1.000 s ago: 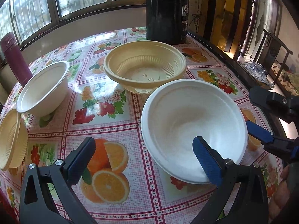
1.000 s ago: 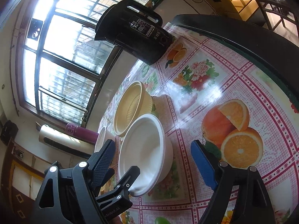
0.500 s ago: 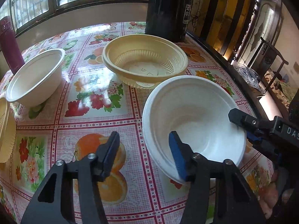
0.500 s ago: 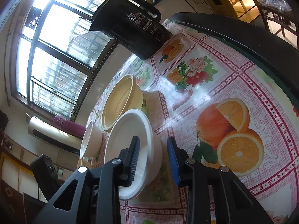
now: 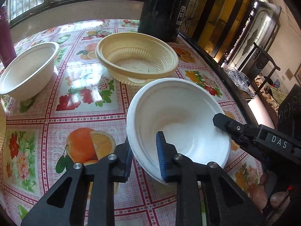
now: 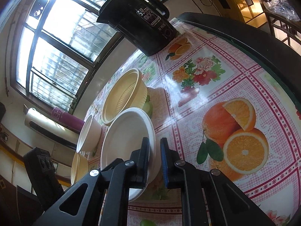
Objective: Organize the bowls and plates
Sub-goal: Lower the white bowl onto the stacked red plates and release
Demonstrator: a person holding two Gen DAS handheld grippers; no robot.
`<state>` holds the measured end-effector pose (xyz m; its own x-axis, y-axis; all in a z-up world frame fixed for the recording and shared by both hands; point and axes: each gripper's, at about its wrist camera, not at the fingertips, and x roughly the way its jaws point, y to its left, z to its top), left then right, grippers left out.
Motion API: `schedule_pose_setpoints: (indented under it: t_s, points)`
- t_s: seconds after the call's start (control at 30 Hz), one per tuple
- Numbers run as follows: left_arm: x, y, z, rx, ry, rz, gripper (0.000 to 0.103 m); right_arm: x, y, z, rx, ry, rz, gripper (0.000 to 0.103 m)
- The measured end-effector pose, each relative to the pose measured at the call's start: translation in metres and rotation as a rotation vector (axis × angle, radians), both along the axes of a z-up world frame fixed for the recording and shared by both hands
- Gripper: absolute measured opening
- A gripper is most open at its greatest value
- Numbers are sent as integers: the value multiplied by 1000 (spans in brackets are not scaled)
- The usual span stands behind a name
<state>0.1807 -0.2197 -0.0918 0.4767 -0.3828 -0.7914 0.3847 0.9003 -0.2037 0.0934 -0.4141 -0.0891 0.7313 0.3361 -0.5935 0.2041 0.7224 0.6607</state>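
A large white bowl (image 5: 178, 116) stands on the flowered tablecloth in front of me. My left gripper (image 5: 144, 156) is shut on its near-left rim, one pad inside and one outside. My right gripper (image 6: 155, 160) is shut on the opposite rim of the same bowl (image 6: 128, 137); it shows as a black arm in the left wrist view (image 5: 235, 130). A beige ribbed bowl (image 5: 137, 62) sits just behind it. A second white bowl (image 5: 28, 71) stands at the far left, also in the right wrist view (image 6: 88, 133).
A tall black kettle (image 5: 165, 9) stands at the back by the window, also in the right wrist view (image 6: 139, 18). A maroon flask (image 5: 5, 41) is at the far left. Another beige bowl (image 6: 79, 167) lies left. The table edge (image 5: 225, 75) runs along the right.
Both grippers went from wide open to shut on the white bowl's rim, the left on the near-left side, the right on the far-right side. The bowl now looks slightly tilted.
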Motion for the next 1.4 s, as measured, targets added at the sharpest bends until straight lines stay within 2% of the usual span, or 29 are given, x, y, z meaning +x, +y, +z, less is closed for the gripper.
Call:
schedule_pose_setpoints:
  t_s: [0.2,0.4,0.57,0.8,1.1,1.4]
  points:
    - [-13,29,3,10,-2,35,21,-5,37,11,-80,-18,46,12]
    - [-35,84,11,57,-51,111,21,-15,99,18,-130,-53,123,12]
    - [-61,142,26,80,-108,184,21,-31,158,31,-130,-144,199,12]
    - [-103,223,60,111,-237,296,21,-50,244,53,-113,-266,307,12]
    - [-140,313,82,106,-329,436,21,-59,343,74,-133,-300,453,12]
    - [-153,369,77,94,-328,539,21,-64,412,77,-175,-299,553,12]
